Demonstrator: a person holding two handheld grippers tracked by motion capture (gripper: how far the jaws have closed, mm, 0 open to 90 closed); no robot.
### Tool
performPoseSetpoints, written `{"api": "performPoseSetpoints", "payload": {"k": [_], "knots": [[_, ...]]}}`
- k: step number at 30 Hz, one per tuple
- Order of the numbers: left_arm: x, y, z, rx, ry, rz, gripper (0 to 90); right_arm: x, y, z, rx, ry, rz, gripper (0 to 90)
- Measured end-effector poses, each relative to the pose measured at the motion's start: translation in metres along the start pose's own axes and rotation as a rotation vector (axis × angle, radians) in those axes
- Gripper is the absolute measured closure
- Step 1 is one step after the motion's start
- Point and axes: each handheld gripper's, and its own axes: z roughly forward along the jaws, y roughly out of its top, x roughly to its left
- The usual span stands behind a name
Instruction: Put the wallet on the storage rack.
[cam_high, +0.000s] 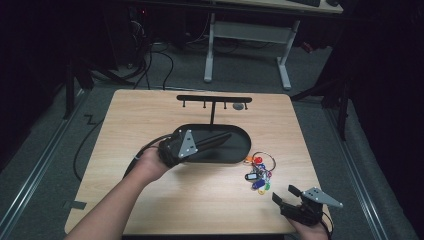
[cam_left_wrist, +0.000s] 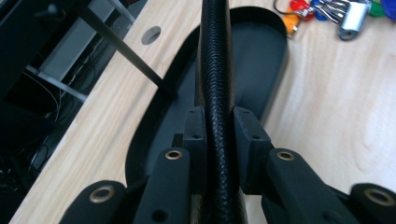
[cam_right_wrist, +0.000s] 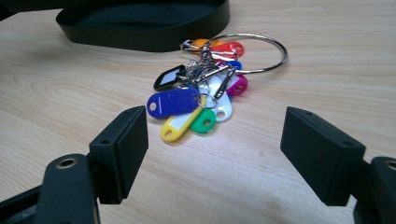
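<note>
Two grippers | left gripper (cam_left_wrist: 219, 135) fingers pinching tray (cam_left_wrist: 261, 56) wall; right gripper (cam_right_wrist: 215, 154) fingers spread near keys (cam_right_wrist: 201, 88)

Bare surface (cam_high: 200, 200) lies open along the near edge, between the person's forearm and the right gripper (cam_high: 287, 196). The bunch of keys (cam_high: 260, 174) sits just ahead of that gripper, blocking a straight path toward the black tray (cam_high: 240, 150). The tray's raised wall fences the middle of the surface. Behind it a black hook rack (cam_high: 214, 100) stands upright on a thin post, barring the far centre. The left gripper (cam_high: 220, 138) reaches over the tray, clamped on a black strap (cam_left_wrist: 215, 70). Both side strips of the surface are free.
</note>
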Motion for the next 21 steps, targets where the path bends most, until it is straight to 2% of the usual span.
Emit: {"api": "performPoseSetpoints", "payload": {"k": [6, 9, 11, 15, 21], "knots": [[0.013, 0.015, 0.026, -0.022, -0.002, 0.017, 77.2, -0.002, -0.003, -0.006, -0.002, -0.01, 0.016, 23.5], [0.016, 0.016, 0.034, -0.023, -0.004, 0.016, 77.2, -0.002, -0.004, -0.006, -0.003, -0.011, 0.016, 23.5], [0.017, 0.016, 0.041, -0.025, 0.002, 0.024, 77.2, -0.002, -0.004, -0.006, -0.003, -0.009, 0.018, 23.5], [0.02, 0.013, 0.052, -0.021, 0.003, 0.014, 77.2, -0.001, -0.004, -0.004, -0.001, -0.003, 0.01, 23.5], [0.022, 0.009, 0.063, -0.021, -0.006, 0.007, 77.2, -0.001, -0.004, -0.004, 0.001, 0.001, 0.017, 23.6]]}}
